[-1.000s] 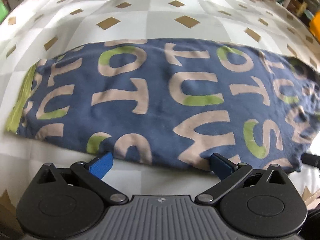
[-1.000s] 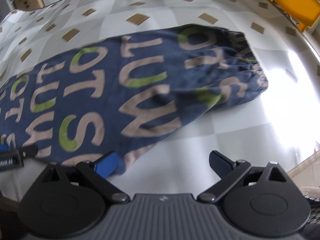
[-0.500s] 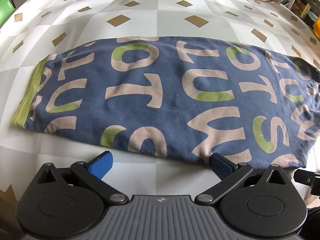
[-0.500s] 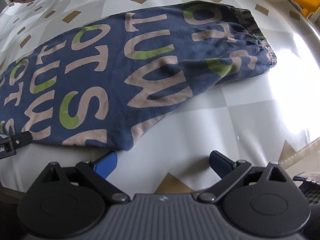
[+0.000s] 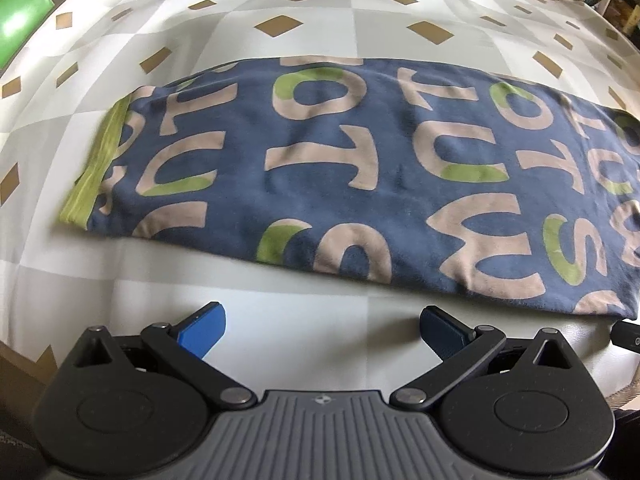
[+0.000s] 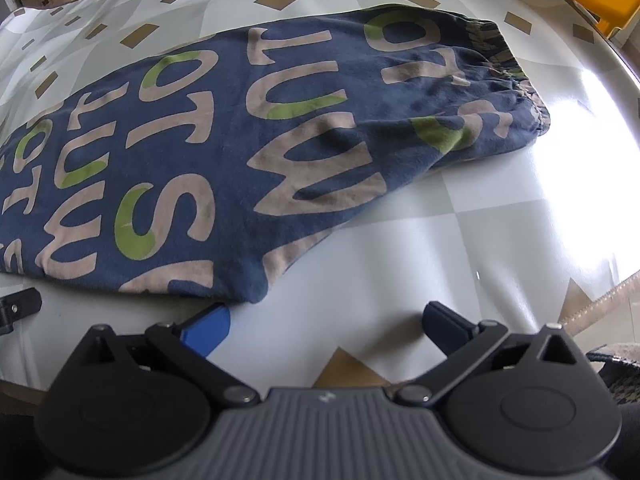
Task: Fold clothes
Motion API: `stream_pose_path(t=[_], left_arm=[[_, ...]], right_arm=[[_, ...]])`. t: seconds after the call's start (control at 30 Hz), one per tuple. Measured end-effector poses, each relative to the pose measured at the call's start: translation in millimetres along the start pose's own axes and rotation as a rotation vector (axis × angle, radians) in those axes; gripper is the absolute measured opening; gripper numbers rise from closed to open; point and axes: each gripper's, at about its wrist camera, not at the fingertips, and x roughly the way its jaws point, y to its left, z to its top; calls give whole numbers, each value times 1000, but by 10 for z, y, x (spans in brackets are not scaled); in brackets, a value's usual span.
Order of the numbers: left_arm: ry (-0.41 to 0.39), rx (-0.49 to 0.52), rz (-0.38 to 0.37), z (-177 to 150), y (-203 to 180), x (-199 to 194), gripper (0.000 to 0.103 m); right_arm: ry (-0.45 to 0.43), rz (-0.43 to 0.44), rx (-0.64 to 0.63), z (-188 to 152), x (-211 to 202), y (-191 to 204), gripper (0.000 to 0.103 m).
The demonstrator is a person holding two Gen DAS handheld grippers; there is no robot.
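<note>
Soft matt cloth garment [image 5: 360,184]; glossy tablecloth [image 6: 500,232]

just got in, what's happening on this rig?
A person with a gripper in each hand is folding clothes. Blue letter-print trousers lie flat, folded lengthwise, on the checked tabletop. The left gripper and right gripper are both open, holding nothing, at the garment's near edge. The elastic waistband end looks bunched.

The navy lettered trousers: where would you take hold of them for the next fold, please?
Judging by their long flat strip shape, grip the navy lettered trousers at the green cuff, coming from the left end, to carry it toward the gathered waistband.
</note>
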Motion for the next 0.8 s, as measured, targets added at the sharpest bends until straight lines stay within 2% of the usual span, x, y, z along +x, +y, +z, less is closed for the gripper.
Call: stream_pose_path(t=[0.8], left_arm=[[29,-21,15,-150,-50,-77,103]], right_arm=[[-3,-3,36,-61,-27,-32,103]])
